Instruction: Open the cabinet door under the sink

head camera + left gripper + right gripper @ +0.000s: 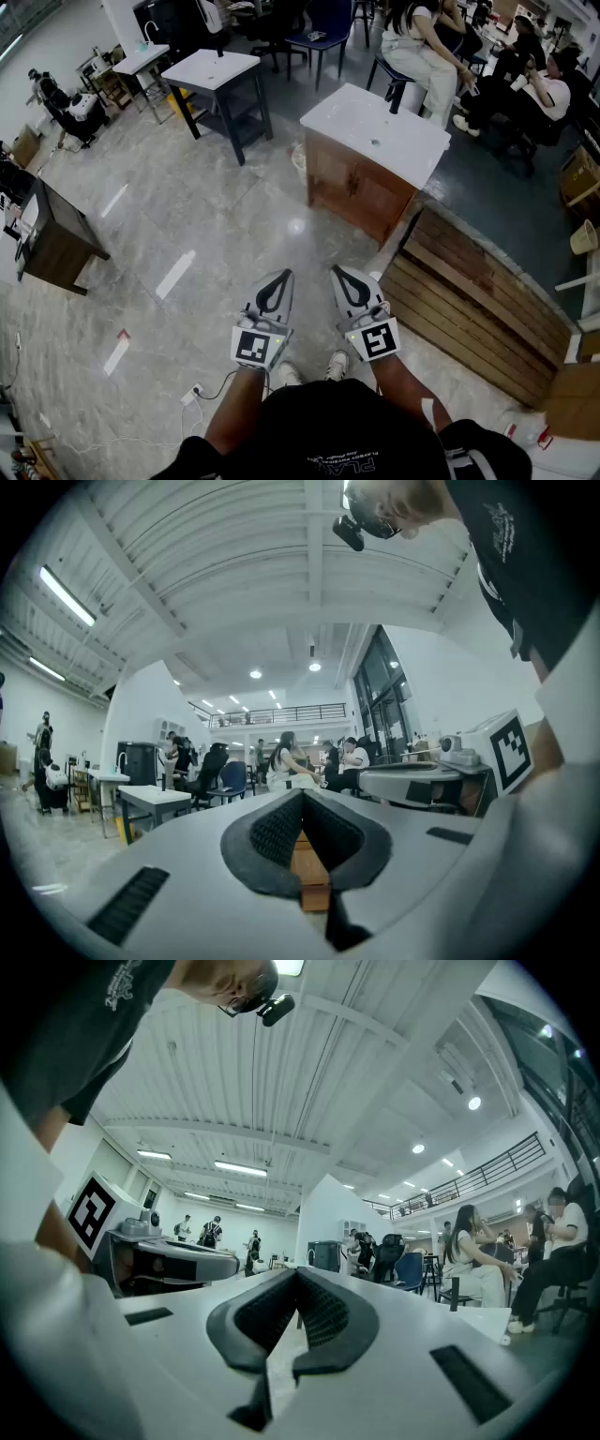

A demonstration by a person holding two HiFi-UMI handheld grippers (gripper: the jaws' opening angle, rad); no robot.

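The sink cabinet (359, 190), a brown wooden unit under a white basin top (375, 131) with a dark faucet (395, 97), stood on the polished stone floor (187, 234) well ahead of the person, with bare floor between it and both tools. Its front, where the cabinet door (339, 178) sat, faced toward the person and slightly left. The left gripper (282, 277) and the right gripper (339, 274) were held side by side, low and close to the body, roughly level. Each had its 2 jaws closed tip to tip with nothing between them. In the left gripper view, a strip of brown wood (309, 866), likely that cabinet, showed through the slot beneath the meeting tips (302, 795). The door was probably a stiff, rigid panel on side hinges, light to swing but perhaps held by a catch, with a smooth finish that closed pads could slip on. No knob or pull could be made out at this range, so the best hold would be a handle if there was 1, otherwise the free edge opposite the hinges, pulled outward along the door's arc.
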